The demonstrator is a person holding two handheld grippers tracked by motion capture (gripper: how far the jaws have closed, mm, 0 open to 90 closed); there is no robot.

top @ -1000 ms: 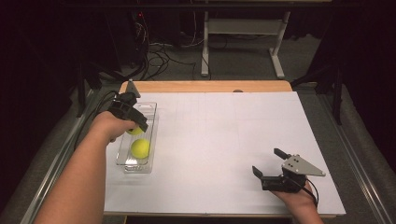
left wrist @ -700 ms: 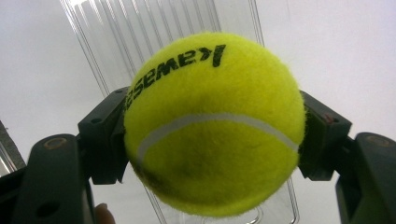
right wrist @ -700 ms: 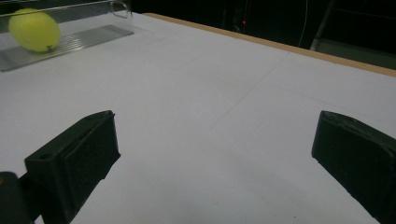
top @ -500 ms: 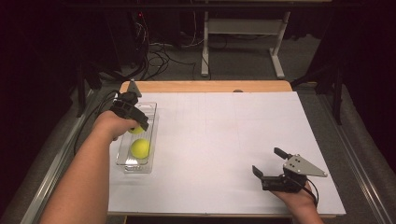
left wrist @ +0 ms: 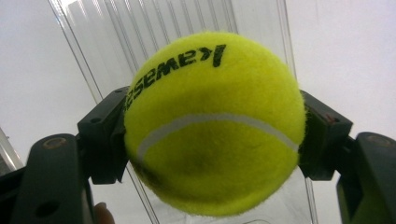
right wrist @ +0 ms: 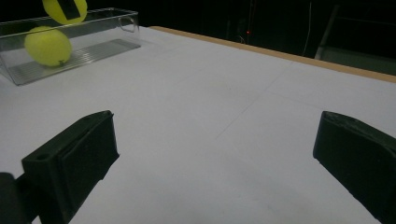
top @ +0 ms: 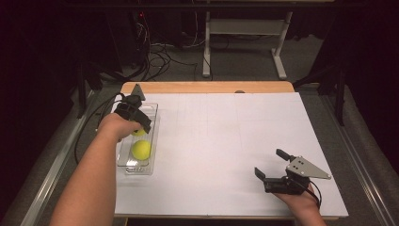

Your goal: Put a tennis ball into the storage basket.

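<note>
The left gripper (top: 136,123) is clamped on a yellow tennis ball (left wrist: 210,123), one black pad pressing each side of it. Ball and gripper sit over the far half of a clear plastic tray (top: 151,111) that lies along the left edge of the table (top: 226,141), near its far left corner.

A second tennis ball (top: 140,149) rests on the ribbed floor of the tray's near half, just beside the held ball; whether the two touch cannot be told. In the right gripper view the tray's transparent walls (right wrist: 122,17) rise around both balls.

The right gripper (top: 274,165) rests near the table's near right corner, well apart from the tray, its jaws spread wide with only bare white surface between them.

Beyond the far edge, cables (top: 160,52) lie on the floor beside a white frame stand (top: 242,28).
</note>
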